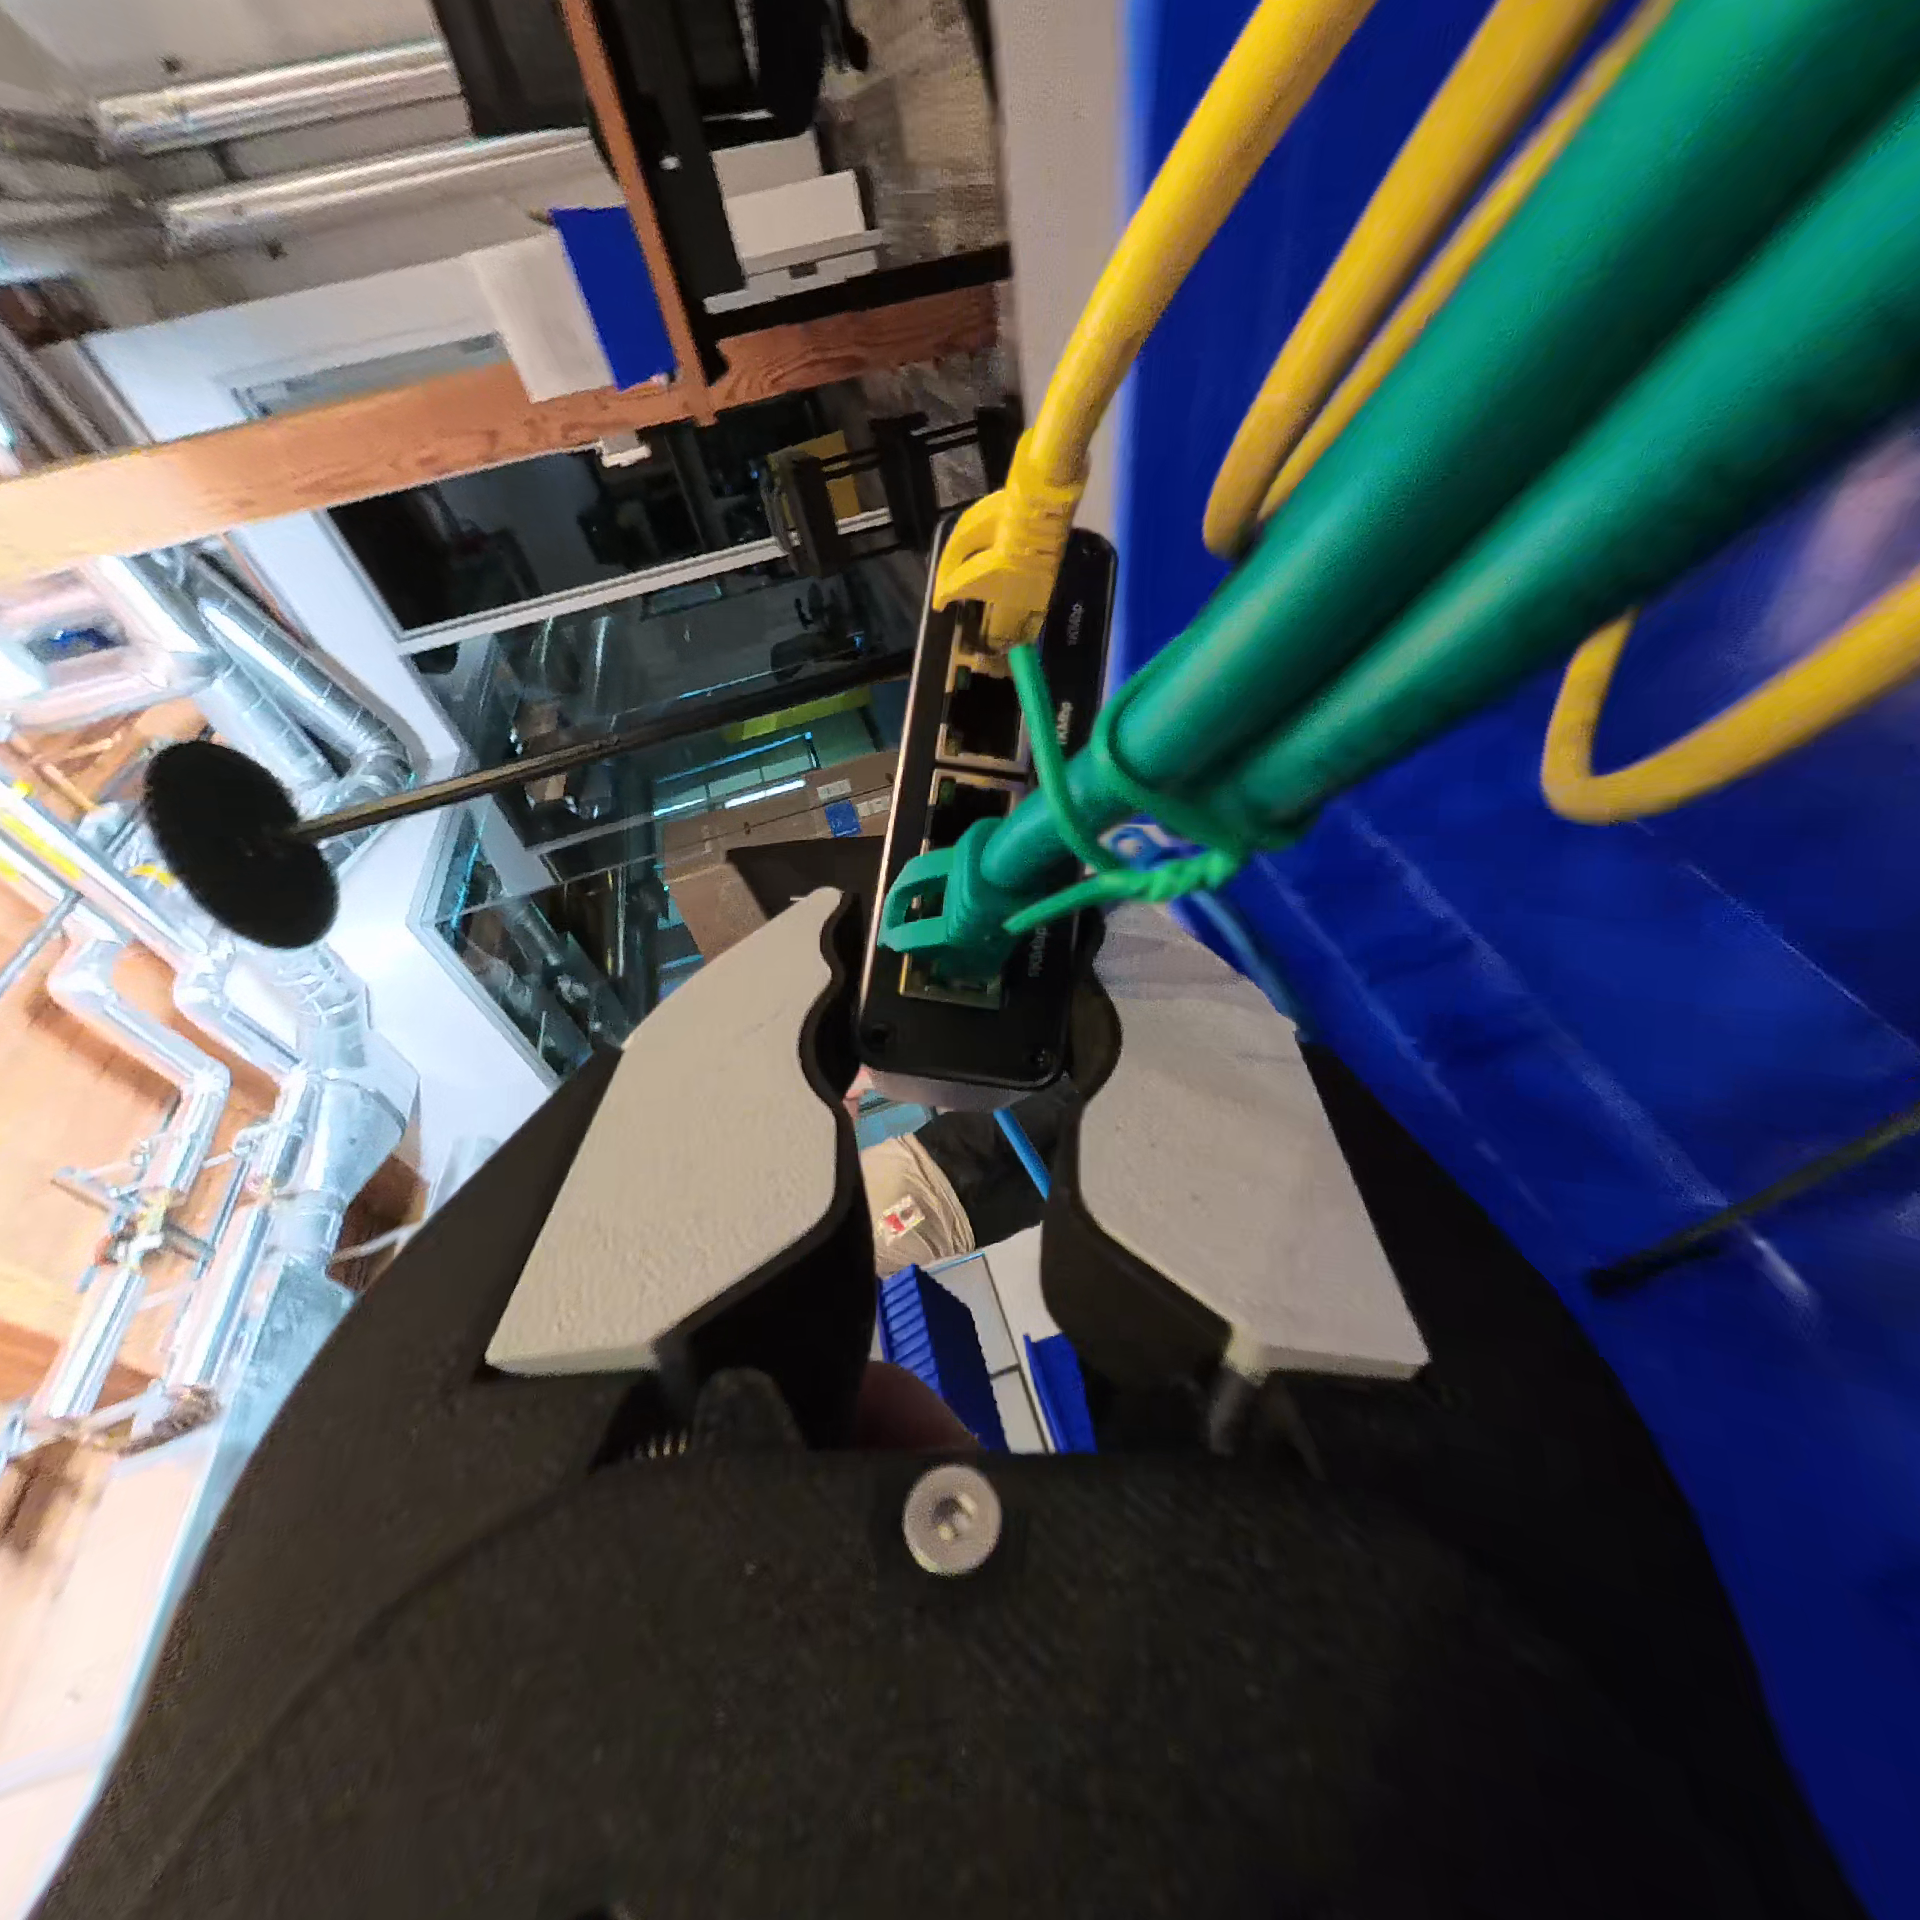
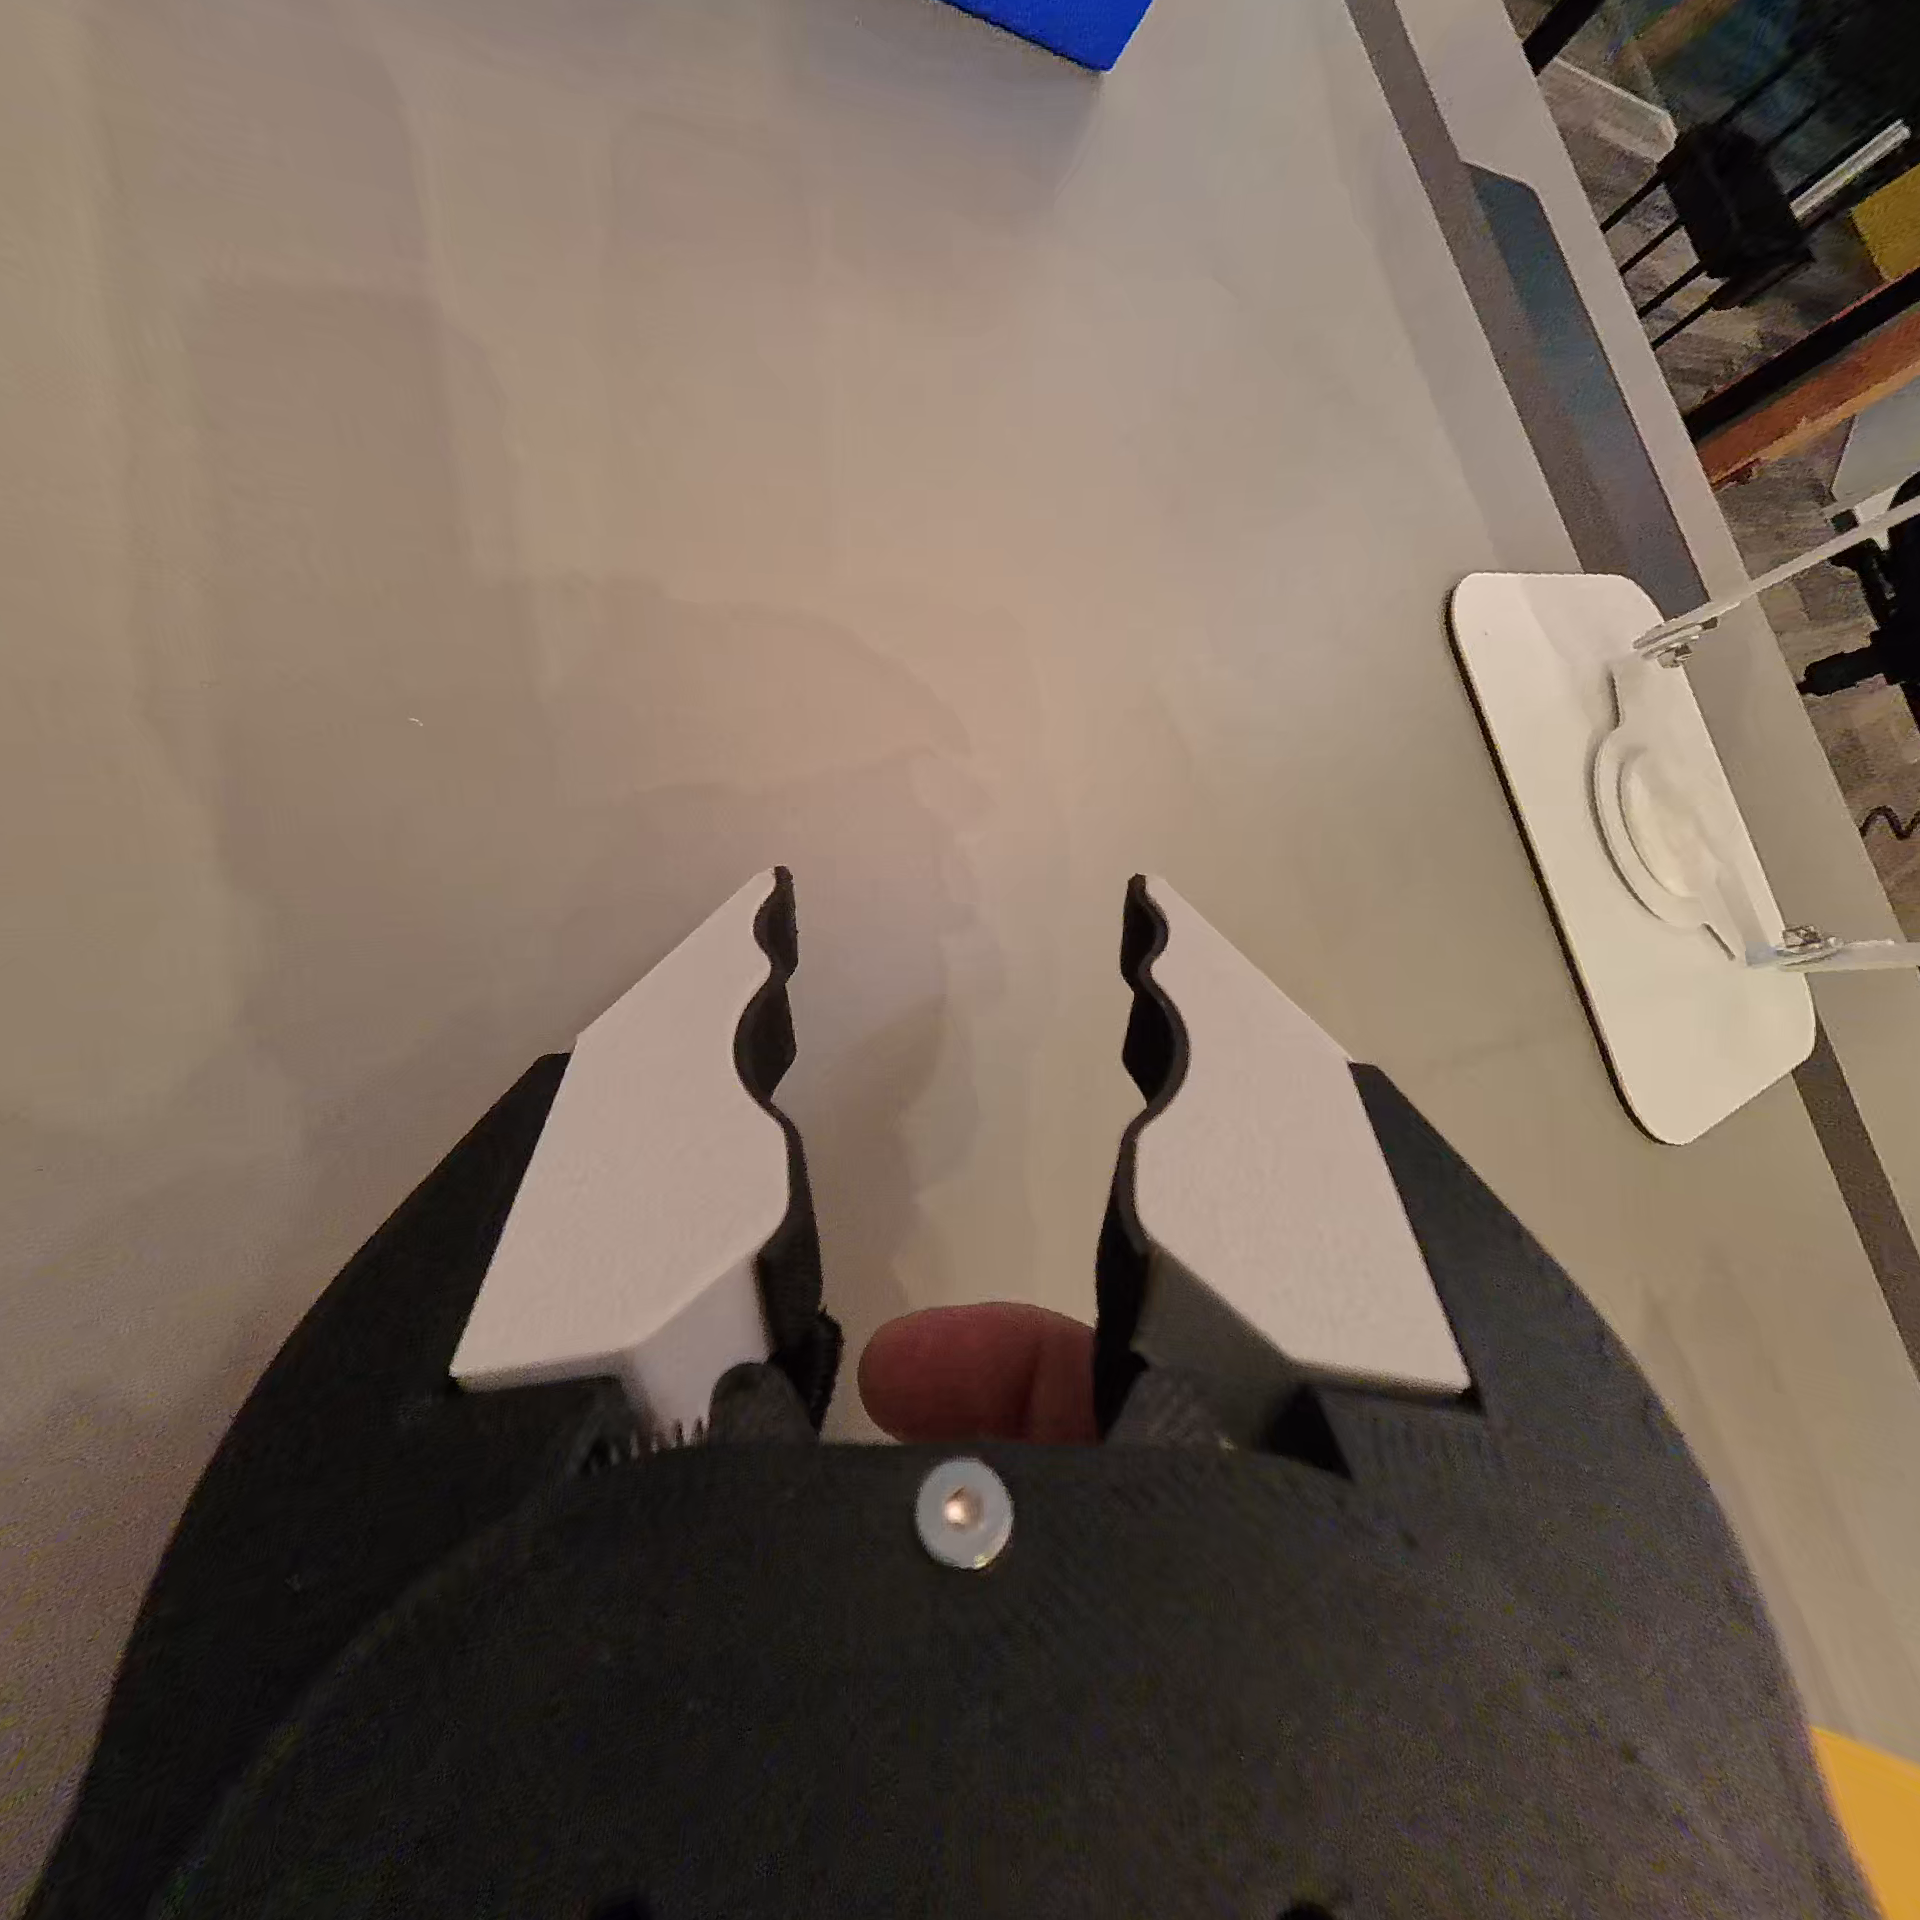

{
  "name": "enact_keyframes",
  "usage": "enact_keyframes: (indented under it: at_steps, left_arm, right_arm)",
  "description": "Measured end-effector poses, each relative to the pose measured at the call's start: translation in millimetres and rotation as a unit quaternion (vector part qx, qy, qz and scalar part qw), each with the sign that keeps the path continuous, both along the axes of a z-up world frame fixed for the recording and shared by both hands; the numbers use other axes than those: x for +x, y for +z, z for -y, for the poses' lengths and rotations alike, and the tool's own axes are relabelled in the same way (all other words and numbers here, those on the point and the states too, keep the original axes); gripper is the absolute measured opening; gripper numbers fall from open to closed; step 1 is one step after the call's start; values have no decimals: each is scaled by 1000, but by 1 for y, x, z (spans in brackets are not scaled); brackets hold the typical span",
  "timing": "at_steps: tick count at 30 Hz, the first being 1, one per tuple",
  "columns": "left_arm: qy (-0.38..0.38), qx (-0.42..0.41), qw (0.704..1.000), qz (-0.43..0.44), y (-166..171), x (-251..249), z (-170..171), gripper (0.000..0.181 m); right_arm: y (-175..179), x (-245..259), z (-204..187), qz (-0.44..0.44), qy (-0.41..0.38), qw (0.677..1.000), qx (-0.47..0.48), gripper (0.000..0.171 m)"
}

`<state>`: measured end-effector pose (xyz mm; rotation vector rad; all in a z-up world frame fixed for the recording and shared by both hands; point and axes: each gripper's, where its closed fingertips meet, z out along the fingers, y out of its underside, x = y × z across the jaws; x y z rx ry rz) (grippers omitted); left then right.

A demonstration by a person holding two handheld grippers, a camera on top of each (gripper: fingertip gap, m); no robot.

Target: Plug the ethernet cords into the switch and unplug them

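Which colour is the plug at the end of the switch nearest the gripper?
Green plug, in the black switch; the left wrist view shows it best.

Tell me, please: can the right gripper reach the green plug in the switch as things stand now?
Probably not yet. The right gripper is open over bare table, with no switch in its view. The green plug itself looks exposed, held up by the left gripper.

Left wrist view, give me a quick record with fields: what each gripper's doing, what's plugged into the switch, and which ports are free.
left gripper: shut on the switch, lifted
yellow cord: plugged into far end port
green cord: plugged into near end port
free ports: two middle ones
right gripper: open, empty, above the table
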<state>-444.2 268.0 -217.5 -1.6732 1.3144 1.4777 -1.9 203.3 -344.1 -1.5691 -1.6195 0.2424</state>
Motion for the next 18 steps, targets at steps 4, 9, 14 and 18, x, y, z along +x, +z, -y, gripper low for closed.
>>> enact_keyframes:
  at_steps: [4,9,14,18]
  left_arm:
    - [22,67,997,23,50,4,4,37]
    - [45,152,986,49,118,7,16,37]
    - [50,215,974,52,183,20,26,36]
    - [50,257,963,64,233,32,33,36]
  right_arm:
    - [4,0,1,-4,0,1000,5,61]
    - [12,-1,1,-17,-1,1000,8,61]
    - [18,1,-1,-25,-5,1000,13,61]
    - [25,3,-3,-40,-13,999,13,60]
